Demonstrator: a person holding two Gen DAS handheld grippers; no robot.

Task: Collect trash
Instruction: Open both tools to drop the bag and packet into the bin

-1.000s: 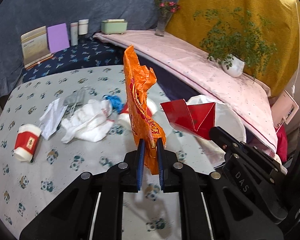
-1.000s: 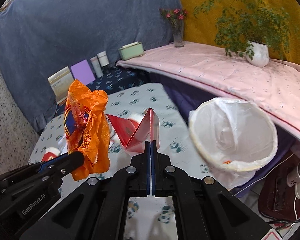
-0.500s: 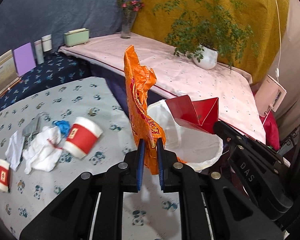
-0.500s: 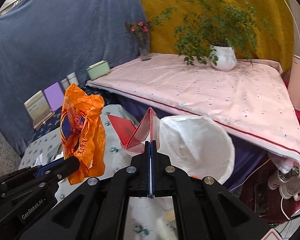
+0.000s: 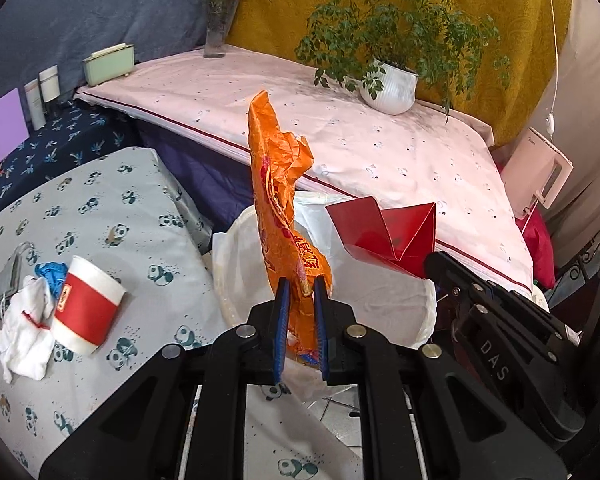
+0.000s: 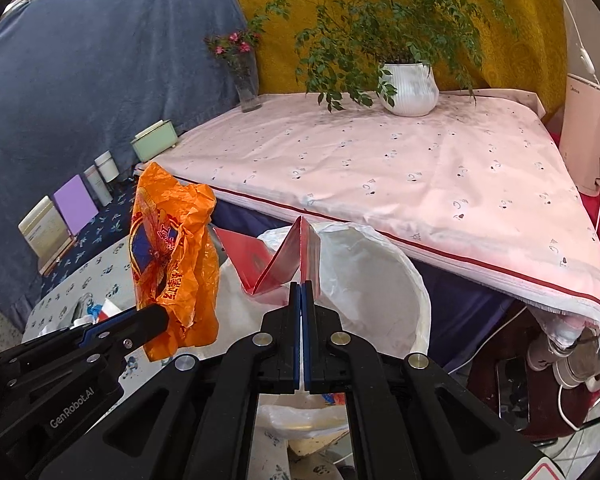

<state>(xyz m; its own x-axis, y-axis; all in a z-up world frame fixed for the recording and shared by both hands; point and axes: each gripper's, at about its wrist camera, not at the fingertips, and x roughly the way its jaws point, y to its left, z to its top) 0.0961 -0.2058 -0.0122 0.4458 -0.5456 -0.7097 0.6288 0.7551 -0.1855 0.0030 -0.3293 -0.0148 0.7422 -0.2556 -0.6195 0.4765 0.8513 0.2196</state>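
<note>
Above the bin (image 5: 380, 312), crumpled orange wrapper (image 5: 284, 200)

"DAS" marks the right tool (image 5: 428, 266); "GenRobot.AI" marks the left tool (image 6: 162, 318).

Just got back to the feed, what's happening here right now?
Trash is being collected. The left claw is shut on an orange snack wrapper, and the right claw is shut on a folded red paper. Both pieces are held over the white-lined trash bin beside the panda-print table; neither is released yet. A red-and-white paper cup, white tissues and a blue scrap remain on the table.
</note>
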